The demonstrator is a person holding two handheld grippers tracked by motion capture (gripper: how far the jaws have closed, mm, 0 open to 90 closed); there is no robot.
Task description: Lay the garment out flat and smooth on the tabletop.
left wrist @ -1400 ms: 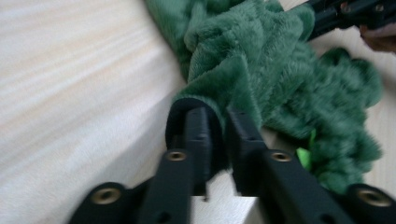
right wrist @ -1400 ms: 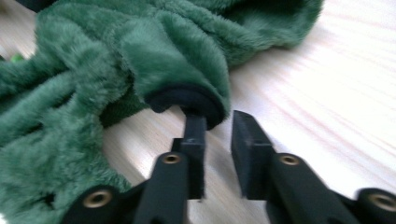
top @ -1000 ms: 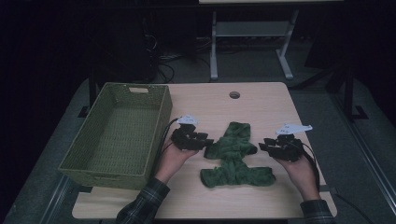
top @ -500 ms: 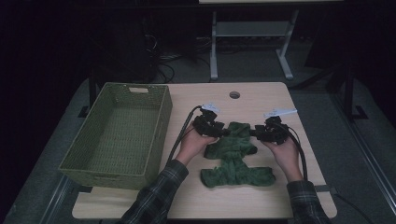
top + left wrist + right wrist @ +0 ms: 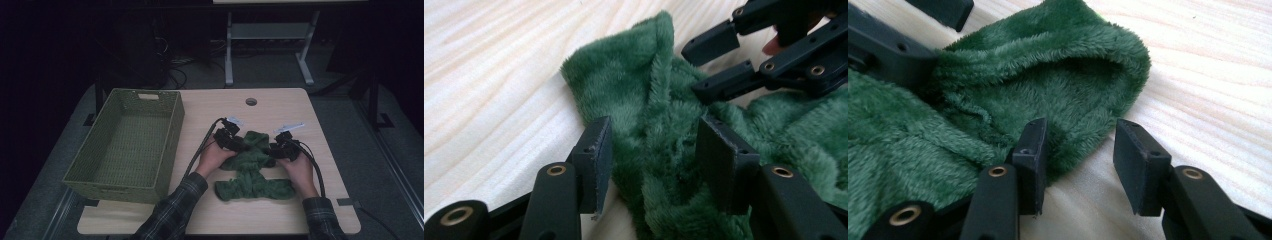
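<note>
A green fleece cloth (image 5: pixel 252 172) lies rumpled on the wooden table (image 5: pixel 280 107). My left gripper (image 5: pixel 242 146) is at the cloth's upper left and my right gripper (image 5: pixel 273 150) at its upper right, tips facing each other. In the left gripper view the left gripper (image 5: pixel 654 160) is open astride a raised fold of cloth (image 5: pixel 649 100); its jaws have just been opening. In the right gripper view the right gripper (image 5: pixel 1078 160) is open at the edge of a rolled cloth corner (image 5: pixel 1068 75), which brushes its left jaw; its jaws have also just been opening.
A green woven basket (image 5: pixel 172 125) stands on the table's left side, with nothing in it. A cable hole (image 5: pixel 251 101) sits near the far edge. Bare tabletop lies right of the cloth and beyond it. Cables trail from both grippers along the forearms.
Both hands have moved inward and forward from the cloth's sides onto its upper part, and now sit close together. The jaws stand a little wider.
</note>
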